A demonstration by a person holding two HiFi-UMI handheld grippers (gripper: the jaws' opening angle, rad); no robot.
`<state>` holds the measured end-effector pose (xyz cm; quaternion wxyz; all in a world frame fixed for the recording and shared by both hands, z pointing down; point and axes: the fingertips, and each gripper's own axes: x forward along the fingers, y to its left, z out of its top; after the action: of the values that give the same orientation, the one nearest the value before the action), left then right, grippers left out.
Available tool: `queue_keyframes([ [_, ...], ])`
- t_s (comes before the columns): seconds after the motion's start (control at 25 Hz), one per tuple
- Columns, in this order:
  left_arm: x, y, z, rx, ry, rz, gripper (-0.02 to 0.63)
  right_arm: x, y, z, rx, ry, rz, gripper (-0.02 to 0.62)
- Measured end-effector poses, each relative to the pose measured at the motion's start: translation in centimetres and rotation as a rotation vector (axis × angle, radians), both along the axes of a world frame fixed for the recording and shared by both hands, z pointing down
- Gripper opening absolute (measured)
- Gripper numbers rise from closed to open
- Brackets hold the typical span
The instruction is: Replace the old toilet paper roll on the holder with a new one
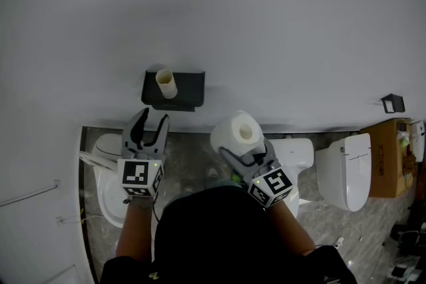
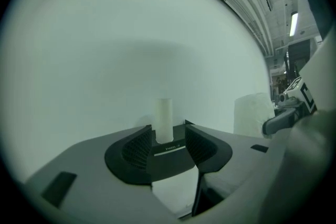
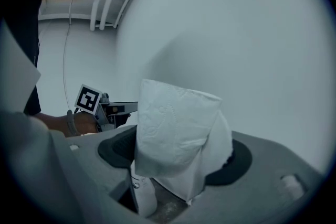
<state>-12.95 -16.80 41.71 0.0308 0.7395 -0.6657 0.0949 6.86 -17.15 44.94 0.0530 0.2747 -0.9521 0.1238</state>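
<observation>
Two rolls in sight.

- Black holder (image 1: 190,86) is on the far wall, left of centre.
- Right gripper (image 1: 245,148) is right of the holder and nearer. Its jaws are spread wide and clamped on the sides of the new roll (image 1: 238,132), which is upright with its core hole up.
- Left gripper (image 1: 154,118) is just near the holder. Its jaws are apart with nothing between them, aimed at the old tube (image 1: 166,84).
- Tube stands upright on the holder's left end, long axis vertical.
- White print (image 2: 169,149) on the holder's front is too small to read.

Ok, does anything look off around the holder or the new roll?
Nothing damaged. The bare cardboard tube stands upright on the black holder, and the new roll has a loose outer sheet draped over its front.
</observation>
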Motion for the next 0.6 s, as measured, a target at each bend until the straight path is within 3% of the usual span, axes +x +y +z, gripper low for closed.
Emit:
queue_keyframes([
  [0.28, -0.1, -4.6, -0.7, 0.001, -0.029, -0.009, 0.249, 1.5, -1.3, 0.6, -0.013, -0.002, 0.029, 0.367],
  [0.6, 0.0, -7.7, 0.0, -0.038, -0.053, -0.007, 0.249, 3.1, -2.2, 0.9, -0.025, -0.005, 0.08, 0.367],
])
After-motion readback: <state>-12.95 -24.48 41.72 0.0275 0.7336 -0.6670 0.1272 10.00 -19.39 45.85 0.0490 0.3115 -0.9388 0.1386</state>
